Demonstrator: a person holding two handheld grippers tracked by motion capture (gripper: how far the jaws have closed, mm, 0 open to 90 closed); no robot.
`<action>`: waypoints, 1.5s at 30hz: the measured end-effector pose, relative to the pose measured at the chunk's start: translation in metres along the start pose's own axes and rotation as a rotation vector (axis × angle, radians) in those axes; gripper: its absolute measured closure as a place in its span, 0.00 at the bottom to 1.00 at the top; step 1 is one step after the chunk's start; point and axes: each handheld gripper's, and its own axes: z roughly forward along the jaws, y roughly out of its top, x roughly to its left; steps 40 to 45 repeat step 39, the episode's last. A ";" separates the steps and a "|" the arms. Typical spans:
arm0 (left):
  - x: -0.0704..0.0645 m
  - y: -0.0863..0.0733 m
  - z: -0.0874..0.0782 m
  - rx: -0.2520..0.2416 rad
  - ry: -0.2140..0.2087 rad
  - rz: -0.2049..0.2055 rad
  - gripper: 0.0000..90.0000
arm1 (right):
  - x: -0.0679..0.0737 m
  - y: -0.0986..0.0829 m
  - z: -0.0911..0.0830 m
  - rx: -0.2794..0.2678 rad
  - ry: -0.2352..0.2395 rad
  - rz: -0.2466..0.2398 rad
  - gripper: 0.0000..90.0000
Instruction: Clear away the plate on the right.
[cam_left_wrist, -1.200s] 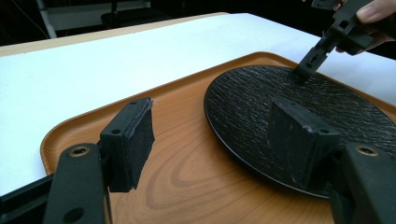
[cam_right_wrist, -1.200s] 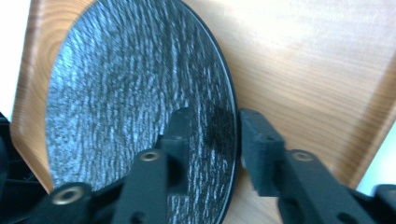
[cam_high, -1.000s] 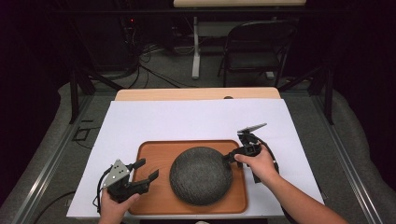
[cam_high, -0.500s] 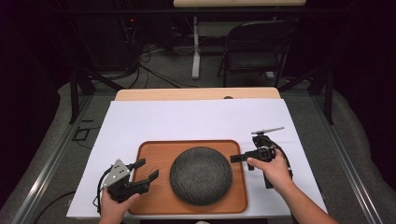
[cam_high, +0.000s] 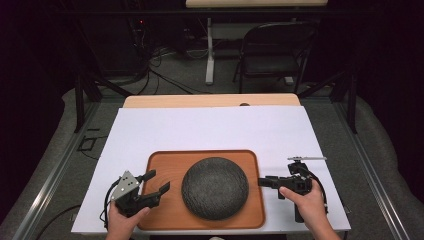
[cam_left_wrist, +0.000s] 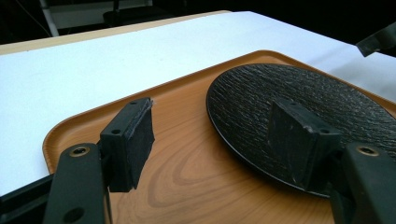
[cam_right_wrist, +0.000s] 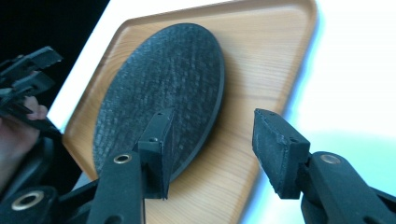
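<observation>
A: Here's the table from above: a wooden tray (cam_high: 160, 165) sits on the white sheet (cam_high: 210, 127), and a dark textured plate (cam_high: 215, 187) lies flat in the tray, a touch right of its middle.

B: And the left gripper (cam_high: 156, 182)?

A: Held low over the tray's near left corner, jaws spread wide with nothing between them. Its own camera shows bare wood between the pads (cam_left_wrist: 135, 140), the plate's edge just off to one side.

B: The right gripper (cam_high: 264, 182)?

A: It's over the white sheet, just off the tray's right rim, jaws pointing toward the plate. They're parted too and grasp nothing; the right gripper view shows the tray's edge in the gap.
</observation>
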 end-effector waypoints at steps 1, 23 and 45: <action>0.000 0.000 0.000 0.000 0.000 0.000 0.35 | -0.001 -0.004 -0.003 -0.008 -0.016 0.002 0.55; 0.001 0.000 -0.001 -0.006 -0.003 -0.003 0.36 | -0.036 -0.029 -0.014 -0.091 -0.042 0.067 0.54; 0.006 0.002 -0.003 -0.020 0.003 -0.029 0.32 | -0.055 -0.029 -0.017 -0.124 0.115 0.193 0.48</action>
